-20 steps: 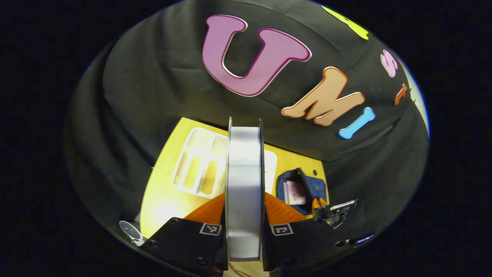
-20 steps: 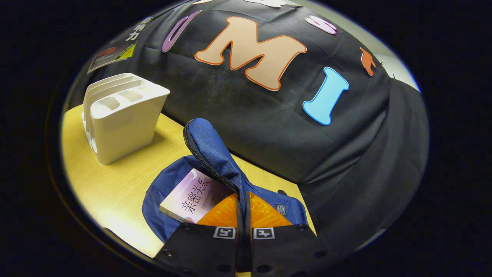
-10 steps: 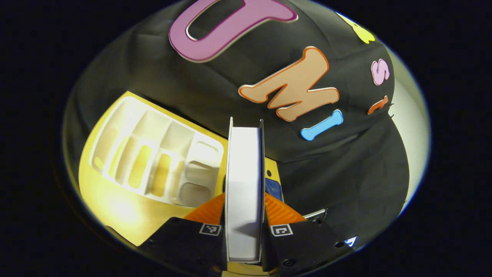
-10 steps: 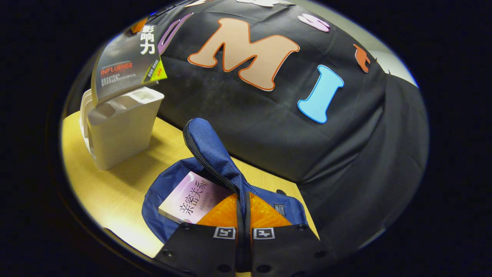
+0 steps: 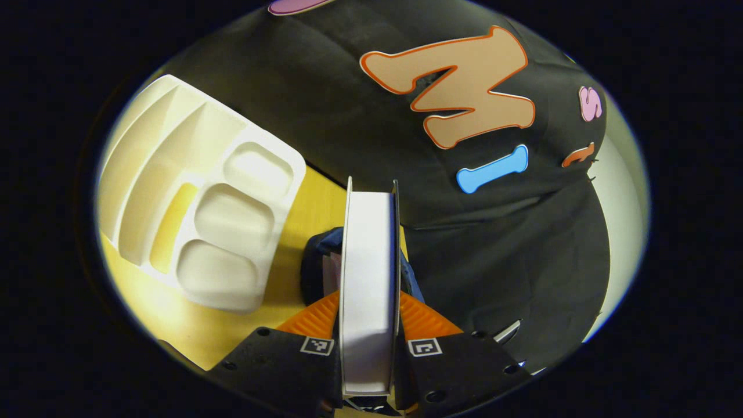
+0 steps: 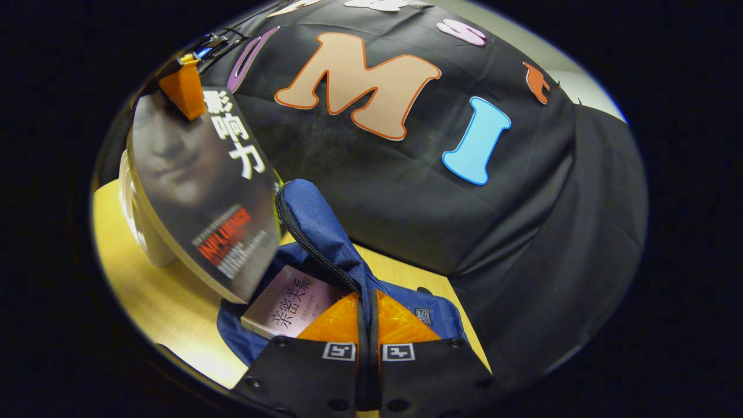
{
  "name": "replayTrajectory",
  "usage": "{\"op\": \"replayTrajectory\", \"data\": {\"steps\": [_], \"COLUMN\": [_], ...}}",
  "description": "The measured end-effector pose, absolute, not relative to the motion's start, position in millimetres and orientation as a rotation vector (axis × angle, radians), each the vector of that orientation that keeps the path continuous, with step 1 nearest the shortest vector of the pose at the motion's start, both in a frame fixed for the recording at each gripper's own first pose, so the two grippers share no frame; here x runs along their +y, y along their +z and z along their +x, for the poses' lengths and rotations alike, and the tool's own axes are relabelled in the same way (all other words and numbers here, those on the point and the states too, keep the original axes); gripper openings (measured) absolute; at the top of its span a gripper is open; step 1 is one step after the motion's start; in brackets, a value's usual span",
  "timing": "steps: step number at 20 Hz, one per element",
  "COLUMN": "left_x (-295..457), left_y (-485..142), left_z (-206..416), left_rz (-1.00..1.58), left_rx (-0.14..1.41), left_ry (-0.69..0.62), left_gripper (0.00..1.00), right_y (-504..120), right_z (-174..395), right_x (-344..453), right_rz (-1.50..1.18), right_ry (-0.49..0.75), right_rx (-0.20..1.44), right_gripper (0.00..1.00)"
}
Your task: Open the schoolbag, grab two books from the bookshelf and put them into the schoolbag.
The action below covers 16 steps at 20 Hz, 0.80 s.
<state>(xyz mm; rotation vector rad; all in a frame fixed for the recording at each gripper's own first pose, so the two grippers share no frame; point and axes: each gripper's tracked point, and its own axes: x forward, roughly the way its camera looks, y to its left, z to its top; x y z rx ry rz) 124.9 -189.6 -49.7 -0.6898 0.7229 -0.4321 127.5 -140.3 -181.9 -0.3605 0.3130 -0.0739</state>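
The left gripper (image 5: 369, 302) pinches a thick dark-covered book (image 5: 369, 278) between its orange ribbed fingers (image 5: 316, 316), white page edge facing its camera. In the right gripper view the same book (image 6: 209, 197) hangs tilted just above the mouth of the blue fabric schoolbag (image 6: 325, 232), with the left gripper (image 6: 186, 87) clamped on its top edge. The right gripper (image 6: 367, 325) is pressed together on the schoolbag's raised flap (image 6: 316, 226), holding the zip edge up. Inside the schoolbag lies a pale pink paperback book (image 6: 290, 302), flat and partly under the hanging book. Beside the schoolbag, on its far side from the right gripper, stands the white plastic compartmented bookshelf (image 5: 203, 191). Both rest on the yellow wooden table (image 6: 168, 302), which runs under the schoolbag to the black cloth wall (image 6: 493, 232) behind it.
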Motion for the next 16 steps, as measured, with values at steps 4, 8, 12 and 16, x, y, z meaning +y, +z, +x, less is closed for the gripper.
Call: {"op": "replayTrajectory", "data": {"steps": [4,8,12,16], "left_x": [-228.6,-256.6,-284.5,-303.3], "left_y": [-82.6,-118.1,-149.0,-162.7], "left_z": [137.8,153.0,165.0,173.5], "left_rz": [-0.694,-0.719,-0.768,-0.826], "left_rx": [0.722,0.775,0.806,0.824], "left_ry": [-0.496,-0.502,-0.521,-0.552], "left_gripper": [0.32,0.32,0.33,0.32], "right_y": [-181.0,-178.8,-175.4,-174.8], "right_z": [128.6,129.2,130.3,128.7], "right_x": [-142.3,-142.7,-137.8,-135.0], "right_rz": [-0.342,-0.335,-0.341,-0.339], "right_ry": [-0.072,-0.072,-0.050,-0.020], "right_rx": [0.304,0.292,0.262,0.236], "right_gripper": [0.00,0.00,0.03,0.00]}}
